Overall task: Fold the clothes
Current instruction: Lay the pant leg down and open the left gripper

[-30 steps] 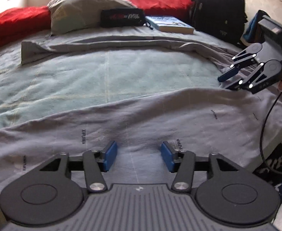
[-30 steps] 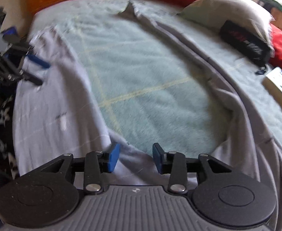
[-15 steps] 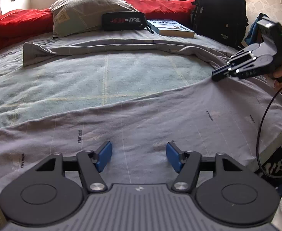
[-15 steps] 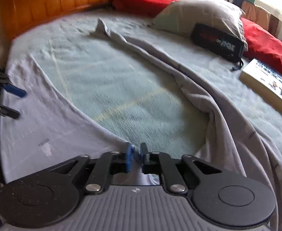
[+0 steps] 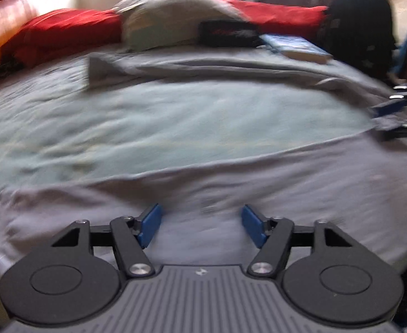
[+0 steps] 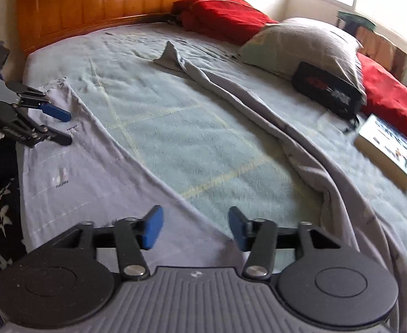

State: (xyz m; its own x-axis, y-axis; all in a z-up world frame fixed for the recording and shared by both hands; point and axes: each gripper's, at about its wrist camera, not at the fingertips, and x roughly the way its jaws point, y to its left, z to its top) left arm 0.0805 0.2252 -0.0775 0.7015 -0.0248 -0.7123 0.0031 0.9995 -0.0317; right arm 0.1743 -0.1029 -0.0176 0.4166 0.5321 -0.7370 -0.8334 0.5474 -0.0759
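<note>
Grey cloth (image 6: 72, 172) on pale green bed cover (image 6: 192, 127); red pillows (image 6: 220, 14); blue fingers (image 6: 152, 226).

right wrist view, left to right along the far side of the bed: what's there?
Red cushion → grey pillow → black pouch → book.
</note>
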